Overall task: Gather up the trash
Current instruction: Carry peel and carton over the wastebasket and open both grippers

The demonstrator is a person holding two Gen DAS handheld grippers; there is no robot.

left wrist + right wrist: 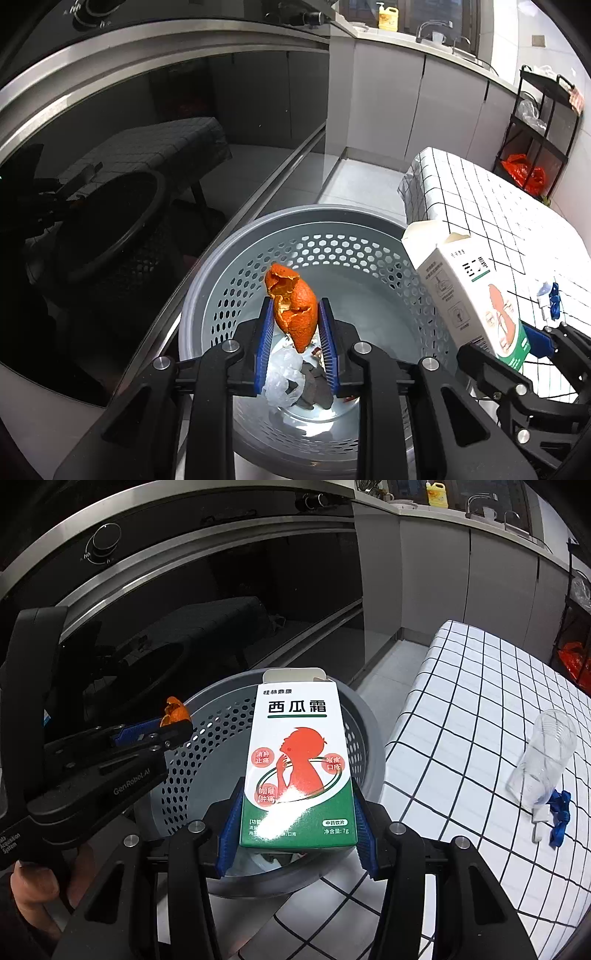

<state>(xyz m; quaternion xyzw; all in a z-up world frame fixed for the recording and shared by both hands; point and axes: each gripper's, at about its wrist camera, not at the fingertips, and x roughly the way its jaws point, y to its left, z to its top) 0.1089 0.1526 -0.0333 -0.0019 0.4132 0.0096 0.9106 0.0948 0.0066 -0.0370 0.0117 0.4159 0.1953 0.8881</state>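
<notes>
Trash is held over the grey perforated bin (332, 236), ready for dropping: at left an orange peel (293, 306) is pinched by the left gripper (295, 332); at right a medicine box (299, 764) is clamped by the right gripper (297, 834). A plastic cup (546, 753) is left on the checked table (480, 701).

Checked tablecloth (461, 716), dark oven door (147, 155), yellow bottle (388, 16) on the counter, black rack (535, 136).
</notes>
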